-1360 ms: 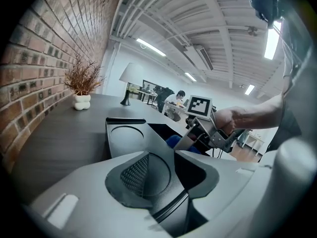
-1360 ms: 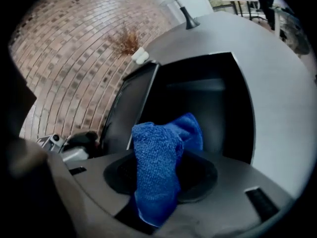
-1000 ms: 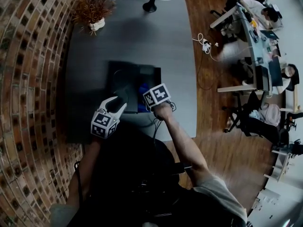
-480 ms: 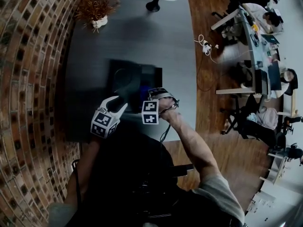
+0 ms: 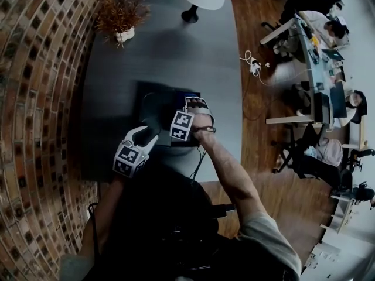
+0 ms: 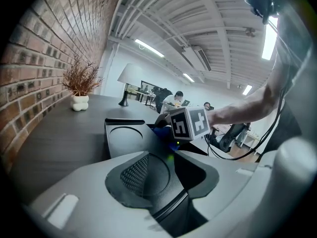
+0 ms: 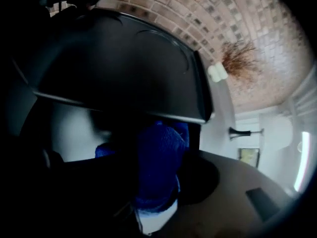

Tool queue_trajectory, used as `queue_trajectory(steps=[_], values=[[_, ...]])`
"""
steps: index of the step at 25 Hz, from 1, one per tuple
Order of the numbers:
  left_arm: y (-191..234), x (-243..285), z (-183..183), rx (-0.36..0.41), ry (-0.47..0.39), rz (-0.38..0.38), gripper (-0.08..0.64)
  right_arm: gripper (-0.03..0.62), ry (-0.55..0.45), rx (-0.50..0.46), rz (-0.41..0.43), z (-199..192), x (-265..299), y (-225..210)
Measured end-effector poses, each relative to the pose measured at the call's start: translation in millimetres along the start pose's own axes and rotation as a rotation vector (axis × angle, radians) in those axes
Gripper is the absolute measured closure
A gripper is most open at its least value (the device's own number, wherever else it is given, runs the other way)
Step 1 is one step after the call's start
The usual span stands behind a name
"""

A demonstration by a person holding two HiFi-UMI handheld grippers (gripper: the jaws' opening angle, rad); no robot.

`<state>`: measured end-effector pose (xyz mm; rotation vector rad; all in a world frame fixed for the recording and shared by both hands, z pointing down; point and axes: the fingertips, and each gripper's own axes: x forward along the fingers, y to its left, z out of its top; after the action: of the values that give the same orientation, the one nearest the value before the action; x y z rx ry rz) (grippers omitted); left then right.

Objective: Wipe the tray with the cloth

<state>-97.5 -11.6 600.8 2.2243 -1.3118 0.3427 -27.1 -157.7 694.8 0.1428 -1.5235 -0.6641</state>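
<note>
A black tray (image 5: 153, 105) lies on the dark grey table (image 5: 164, 51). My left gripper (image 5: 145, 135) rests at the tray's near left corner, jaws shut on its near rim, and the tray (image 6: 124, 135) stretches away from them. My right gripper (image 5: 191, 101) points steeply down over the tray's right part, with its marker cube (image 5: 181, 126) towards me. It is shut on the blue cloth (image 7: 158, 162), which bulges between its dark fingers (image 7: 148, 182). Beyond the cloth is the tray (image 7: 124, 63). From above only a strip of the blue cloth (image 5: 186, 93) shows.
A brick wall (image 5: 35, 98) runs along the table's left side. A potted dry plant (image 5: 120, 17) and a lamp's base (image 5: 189, 15) stand at the far end. The table's right edge (image 5: 240, 116) borders a wooden floor with a cable. People sit at desks far right.
My right gripper has rolled over and moved across the tray's right side with the cloth, and its marker cube now faces another way. The left gripper and tray have stayed still.
</note>
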Motion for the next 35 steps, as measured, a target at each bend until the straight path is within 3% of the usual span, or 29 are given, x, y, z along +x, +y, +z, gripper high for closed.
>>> queue_trajectory(steps=[2,5,7,10,11,13,15,17,19,22,25,28,32,33,35], values=[[-0.8,-0.3,-0.9,-0.001,0.003,0.000,0.413,0.420,-0.029,-0.033,0.088,13.0,-14.5,9.4],[-1.4,-0.6,1.0,-0.003,0.002,0.005,0.414,0.420,-0.064,-0.074,-0.010,16.3,-12.2,-6.0],[-1.4,-0.1,2.8,0.002,0.000,0.006,0.413,0.419,-0.046,-0.041,-0.018,6.1,0.0,-9.0],[-2.2,-0.3,1.8,0.002,0.001,0.000,0.413,0.422,0.006,0.016,0.171,0.2,-5.0,9.0],[-2.2,-0.4,1.4,0.001,0.001,-0.001,0.413,0.422,0.012,0.023,0.182,0.8,-8.5,4.9],[-0.9,-0.5,1.7,0.001,-0.002,0.004,0.413,0.420,0.019,0.026,0.071,-3.2,-4.0,-20.7],[0.8,-0.3,2.9,-0.002,-0.007,0.007,0.413,0.410,0.023,0.022,0.034,-9.1,6.3,-23.7],[1.1,-1.0,3.0,-0.014,-0.011,0.004,0.413,0.411,0.057,0.008,0.104,-13.6,5.4,-2.5],[0.8,-1.5,3.1,-0.016,-0.011,-0.001,0.413,0.411,0.116,0.024,0.238,-17.6,-7.7,25.5],[0.1,-1.7,4.1,-0.009,-0.010,-0.008,0.413,0.410,0.155,0.132,0.445,-14.2,-32.2,66.0],[0.7,-1.9,2.6,-0.002,-0.012,-0.005,0.413,0.410,0.123,0.254,0.614,-1.7,-50.9,101.0],[4.4,0.2,-2.2,0.007,-0.016,-0.005,0.413,0.411,0.014,0.411,0.763,13.7,-60.6,119.0],[4.0,-1.3,-9.2,0.009,-0.008,0.002,0.413,0.411,-0.206,0.619,0.898,27.1,-64.7,123.4],[3.5,-2.2,-9.7,0.009,-0.005,0.004,0.413,0.411,-0.245,0.637,0.890,28.1,-66.1,123.4],[3.2,-1.5,-10.9,-0.001,-0.007,-0.001,0.413,0.411,-0.246,0.630,0.790,20.3,-66.8,117.2]])
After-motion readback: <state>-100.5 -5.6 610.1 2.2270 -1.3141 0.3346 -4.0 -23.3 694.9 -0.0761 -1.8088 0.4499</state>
